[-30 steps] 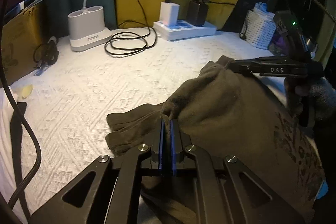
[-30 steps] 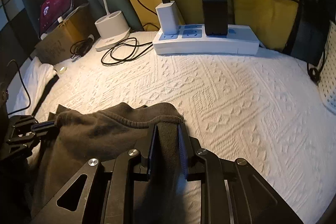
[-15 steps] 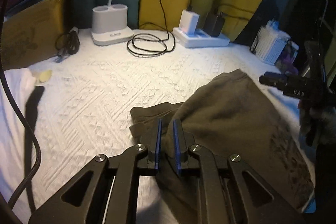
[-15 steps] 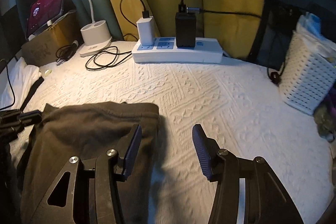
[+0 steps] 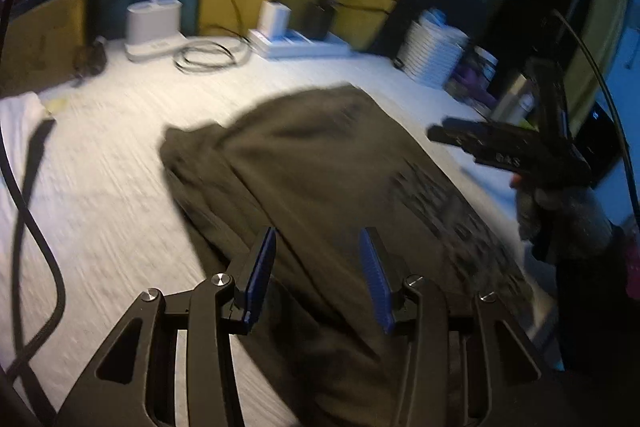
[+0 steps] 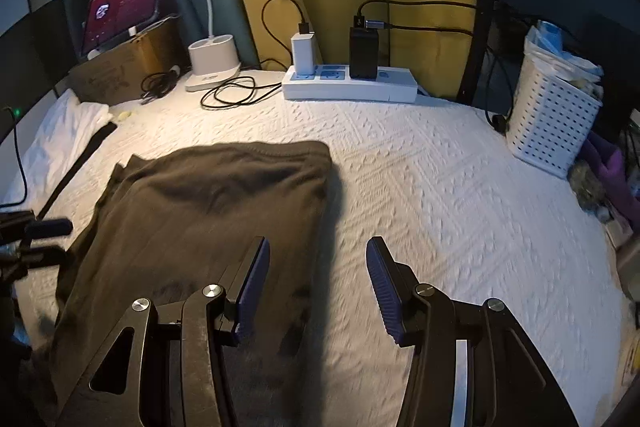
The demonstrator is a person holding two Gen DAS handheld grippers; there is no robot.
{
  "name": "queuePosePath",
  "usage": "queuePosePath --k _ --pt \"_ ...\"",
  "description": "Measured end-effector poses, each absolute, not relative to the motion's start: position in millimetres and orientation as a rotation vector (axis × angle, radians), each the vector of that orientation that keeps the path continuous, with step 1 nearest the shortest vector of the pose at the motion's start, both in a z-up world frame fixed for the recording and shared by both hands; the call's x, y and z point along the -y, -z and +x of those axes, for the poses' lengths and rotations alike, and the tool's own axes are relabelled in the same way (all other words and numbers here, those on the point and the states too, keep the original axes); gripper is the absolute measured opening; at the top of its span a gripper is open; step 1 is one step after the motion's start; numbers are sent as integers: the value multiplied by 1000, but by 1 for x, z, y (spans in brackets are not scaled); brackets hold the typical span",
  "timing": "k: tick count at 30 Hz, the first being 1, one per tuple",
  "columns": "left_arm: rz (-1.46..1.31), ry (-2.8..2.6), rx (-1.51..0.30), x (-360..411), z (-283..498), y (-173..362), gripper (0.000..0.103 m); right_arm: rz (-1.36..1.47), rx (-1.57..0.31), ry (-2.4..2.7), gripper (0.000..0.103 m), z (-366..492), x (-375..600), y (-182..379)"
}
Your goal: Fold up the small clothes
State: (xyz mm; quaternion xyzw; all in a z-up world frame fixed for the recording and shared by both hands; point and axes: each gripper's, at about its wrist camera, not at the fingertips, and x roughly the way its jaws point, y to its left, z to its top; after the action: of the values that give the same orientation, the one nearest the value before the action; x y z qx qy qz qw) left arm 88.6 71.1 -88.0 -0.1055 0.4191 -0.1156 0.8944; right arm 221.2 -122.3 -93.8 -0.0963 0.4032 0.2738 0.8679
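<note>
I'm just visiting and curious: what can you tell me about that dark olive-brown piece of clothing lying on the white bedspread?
The dark olive-brown garment looks like soft, thick knit fabric, folded over into a rough rectangle with a ribbed hem along its far edge and a dark, blurred print near one side. It lies flat on the white textured bedspread, slightly rumpled. Neither gripper holds it: the left gripper and the right gripper both hang open above it.

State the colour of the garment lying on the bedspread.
Dark olive-brown garment, seen best in the right wrist view.
</note>
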Motion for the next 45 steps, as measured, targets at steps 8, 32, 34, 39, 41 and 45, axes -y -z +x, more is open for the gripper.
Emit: queuePosePath --k 8,32,34,39,41,45 --pt "-212 302 -959 -46 50 103 44 -198 -849 -562 53 174 145 96" --pt "-127 389 -999 -19 -5 103 8 53 -916 -521 52 65 216 128" --pt "-120 382 -999 -16 -5 101 8 57 -919 -548 52 55 213 128" --pt "-100 367 -1014 -18 -11 105 8 3 -908 -569 19 38 202 130" --pt "-91 360 -1020 -18 -13 108 8 -6 -911 -573 17 34 203 129" --pt "-79 352 -1019 -17 -16 109 8 -39 -897 -559 17 25 201 131"
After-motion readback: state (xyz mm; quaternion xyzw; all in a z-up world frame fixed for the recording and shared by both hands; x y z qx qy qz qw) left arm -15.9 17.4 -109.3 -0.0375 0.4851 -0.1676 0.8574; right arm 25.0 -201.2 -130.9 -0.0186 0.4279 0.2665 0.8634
